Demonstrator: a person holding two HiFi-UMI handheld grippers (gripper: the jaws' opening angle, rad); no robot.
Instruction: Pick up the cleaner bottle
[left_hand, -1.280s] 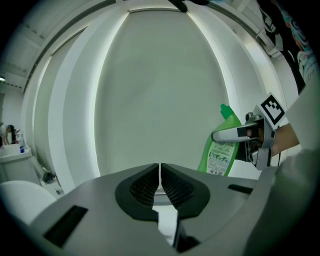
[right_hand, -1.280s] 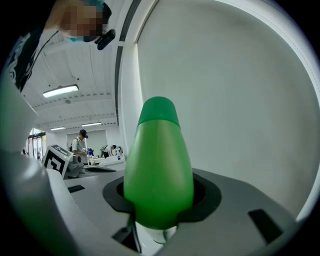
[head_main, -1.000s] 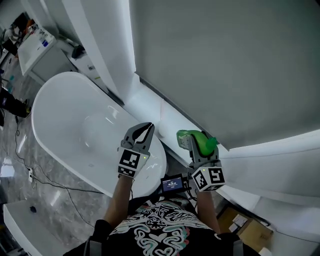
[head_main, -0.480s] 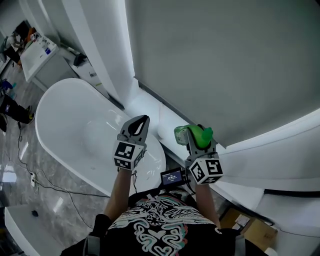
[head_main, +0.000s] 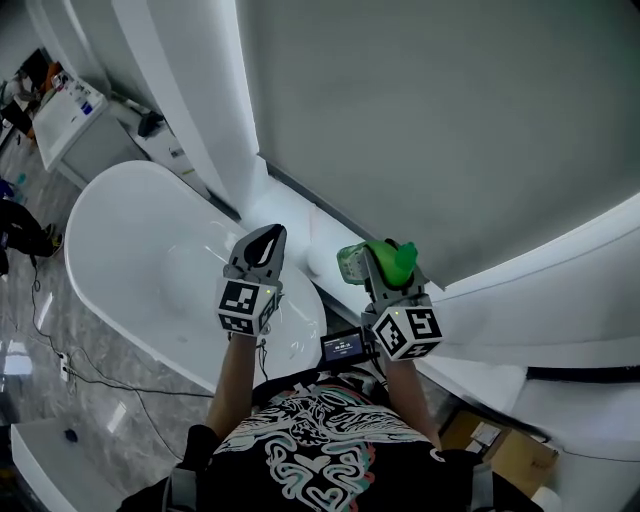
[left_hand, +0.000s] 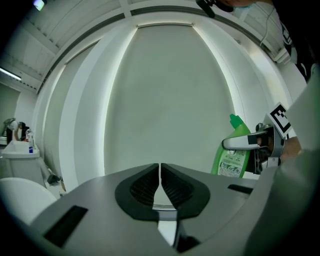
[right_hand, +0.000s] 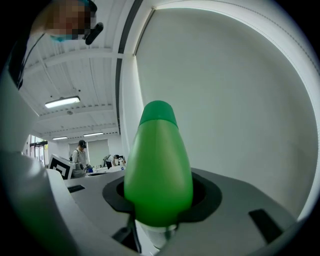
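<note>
The green cleaner bottle (head_main: 384, 258) is held up in the air in front of the grey wall, with my right gripper (head_main: 375, 266) shut on it. In the right gripper view the bottle (right_hand: 158, 165) fills the space between the two black pads, cap upward. From the left gripper view the same bottle (left_hand: 233, 152) shows at the right with its label visible. My left gripper (head_main: 263, 243) hovers above the rim of the white bathtub (head_main: 120, 240), its jaws shut with nothing between them; its pads (left_hand: 172, 186) touch.
A large grey wall panel (head_main: 420, 110) stands straight ahead. A white ledge (head_main: 300, 215) runs along its foot behind the tub. A white cabinet (head_main: 70, 105) stands at the far left, and cables (head_main: 70, 350) trail across the marble floor. Cardboard boxes (head_main: 495, 455) lie at lower right.
Both grippers have risen and drifted slightly left with the view. The bottle stays gripped in the right gripper; the left jaws stay shut.
</note>
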